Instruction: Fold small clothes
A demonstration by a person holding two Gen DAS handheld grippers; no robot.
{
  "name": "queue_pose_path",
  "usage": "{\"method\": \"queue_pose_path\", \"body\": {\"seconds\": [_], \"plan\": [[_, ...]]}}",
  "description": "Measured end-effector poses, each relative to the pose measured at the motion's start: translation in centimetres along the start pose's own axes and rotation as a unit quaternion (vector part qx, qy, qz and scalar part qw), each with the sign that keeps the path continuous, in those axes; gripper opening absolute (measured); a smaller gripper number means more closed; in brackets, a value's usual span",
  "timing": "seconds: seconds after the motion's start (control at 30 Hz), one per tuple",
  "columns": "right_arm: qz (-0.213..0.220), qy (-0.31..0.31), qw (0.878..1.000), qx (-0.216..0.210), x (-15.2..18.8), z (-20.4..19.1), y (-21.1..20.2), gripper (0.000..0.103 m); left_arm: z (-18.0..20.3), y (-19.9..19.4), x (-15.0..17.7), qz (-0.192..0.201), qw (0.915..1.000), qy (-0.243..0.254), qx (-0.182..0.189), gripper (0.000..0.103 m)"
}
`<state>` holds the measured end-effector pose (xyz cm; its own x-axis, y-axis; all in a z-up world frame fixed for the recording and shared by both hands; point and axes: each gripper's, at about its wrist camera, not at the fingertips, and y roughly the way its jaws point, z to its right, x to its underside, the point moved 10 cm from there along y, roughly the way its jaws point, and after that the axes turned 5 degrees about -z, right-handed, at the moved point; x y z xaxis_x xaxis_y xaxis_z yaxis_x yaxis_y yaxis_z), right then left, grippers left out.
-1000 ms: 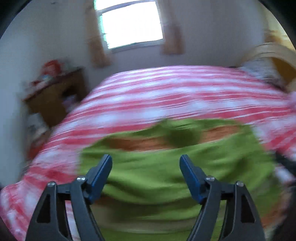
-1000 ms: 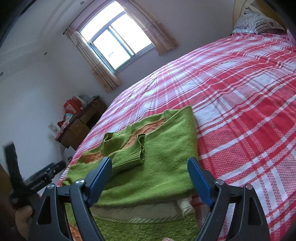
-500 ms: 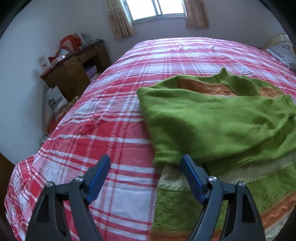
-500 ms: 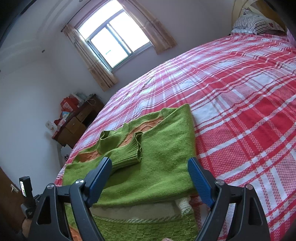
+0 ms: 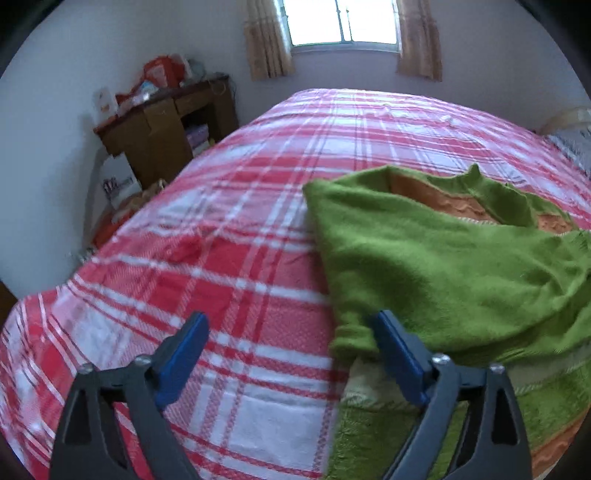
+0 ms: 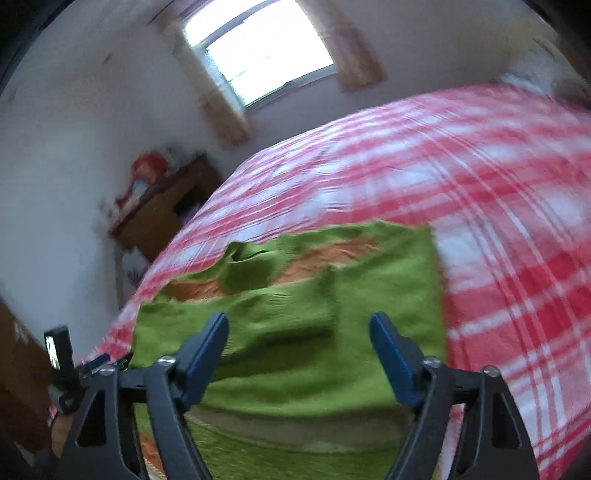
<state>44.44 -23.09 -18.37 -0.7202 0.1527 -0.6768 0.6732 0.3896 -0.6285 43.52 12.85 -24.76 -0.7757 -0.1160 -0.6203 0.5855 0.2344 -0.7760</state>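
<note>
Blue-padded black two-finger left gripper [image 5: 290, 345], jaws spread wide, nothing between them; right-hand pad over the near left edge of the folded green knitted sweater with orange bands [image 5: 454, 269], contact not determinable; left-hand pad over bare bedcover. Ahead and to the right of this gripper: bulk of the sweater, sleeve folded across the body, collar and orange yoke at the far end, cream and green striped hem nearest the camera. Beneath and to the left: red-and-white checked bedcover [image 5: 229, 266]. Farther ahead left: brown wooden bedside cabinet [image 5: 166, 125] loaded with red and white clutter. Straight ahead on the far wall: bright window with beige curtains [image 5: 343, 26].

Blue-padded black two-finger right gripper [image 6: 297, 345], likewise wide open and empty, poised above the middle of the same sweater [image 6: 295, 321]; view motion-blurred. Directly ahead: ribbed cuff of the folded sleeve, then collar and orange band. To the right: checked bedcover [image 6: 498, 221]. Lower left, beside the sweater's edge: part of the left gripper [image 6: 88, 365], jaw position unreadable here. Ahead left: cabinet [image 6: 162, 210]; above it, window [image 6: 266, 48].
</note>
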Motion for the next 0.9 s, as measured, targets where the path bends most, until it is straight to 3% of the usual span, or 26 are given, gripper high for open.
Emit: {"method": "queue_pose_path", "body": {"seconds": [0.07,0.17,0.23,0.3,0.37,0.67,0.9], "plan": [[-0.029,-0.031,0.999,0.033,-0.2,-0.8,1.6,0.053,-0.3,-0.3,0.1,0.004,0.9999,-0.010,0.001,0.102],[-0.086,-0.037,0.994,0.064,0.6,-0.3,4.9,0.050,-0.8,0.1,0.5,-0.003,0.9992,-0.036,0.019,0.103],[-0.108,-0.027,0.990,0.087,1.4,0.8,6.3,0.033,-1.1,0.3,0.6,-0.007,0.9982,-0.050,0.033,0.103],[-0.095,-0.039,0.990,0.095,1.5,0.9,6.1,0.011,-1.3,0.6,0.8,-0.014,0.9968,-0.063,0.048,0.103],[-0.079,-0.058,0.992,0.082,1.5,0.2,5.3,0.002,-1.3,0.8,0.9,-0.018,0.9960,-0.067,0.056,0.103],[-0.021,-0.099,0.990,0.094,-0.6,-0.7,0.4,0.001,-1.5,0.4,0.9,-0.009,0.9932,-0.084,0.080,0.103],[-0.030,-0.054,0.989,0.131,1.1,4.4,0.0,0.000,-1.4,0.3,0.8,-0.008,0.9921,-0.089,0.088,0.103]]}}
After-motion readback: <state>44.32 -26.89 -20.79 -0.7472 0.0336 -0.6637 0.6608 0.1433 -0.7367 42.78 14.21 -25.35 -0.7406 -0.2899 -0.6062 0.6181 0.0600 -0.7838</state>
